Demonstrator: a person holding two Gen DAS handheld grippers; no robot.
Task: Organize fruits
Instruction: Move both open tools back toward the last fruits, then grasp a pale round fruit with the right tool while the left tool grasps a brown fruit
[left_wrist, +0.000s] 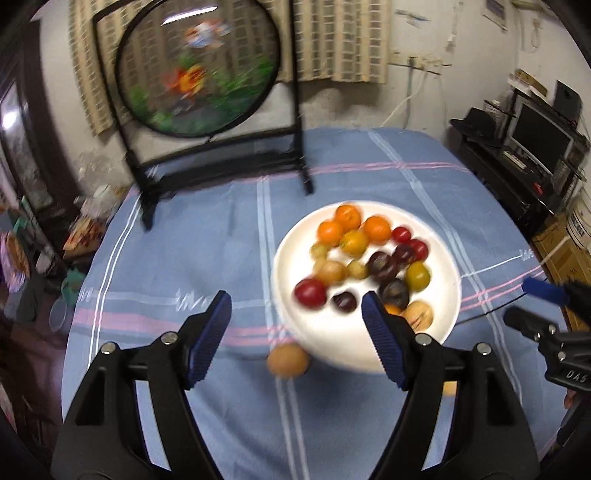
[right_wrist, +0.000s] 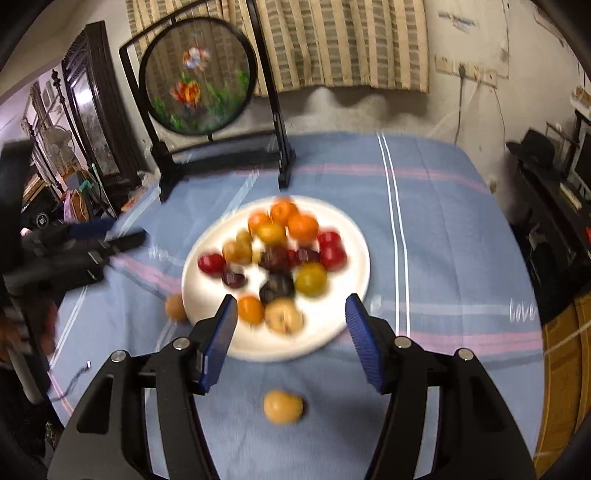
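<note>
With both the left claw (left_wrist: 295, 314) and right claw (right_wrist: 291, 319) spread and empty, the round, bruisable tan fruit (right_wrist: 283, 406) below the right claw is judged best pinched gently across its middle.

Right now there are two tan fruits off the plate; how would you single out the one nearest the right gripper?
Start at the white plate on the blue striped tablecloth. Come off its near rim toward the right gripper, whose open jaws hold nothing. The tan round fruit lies alone on bare cloth there; the other loose fruit lies close against the plate's left edge.
</note>
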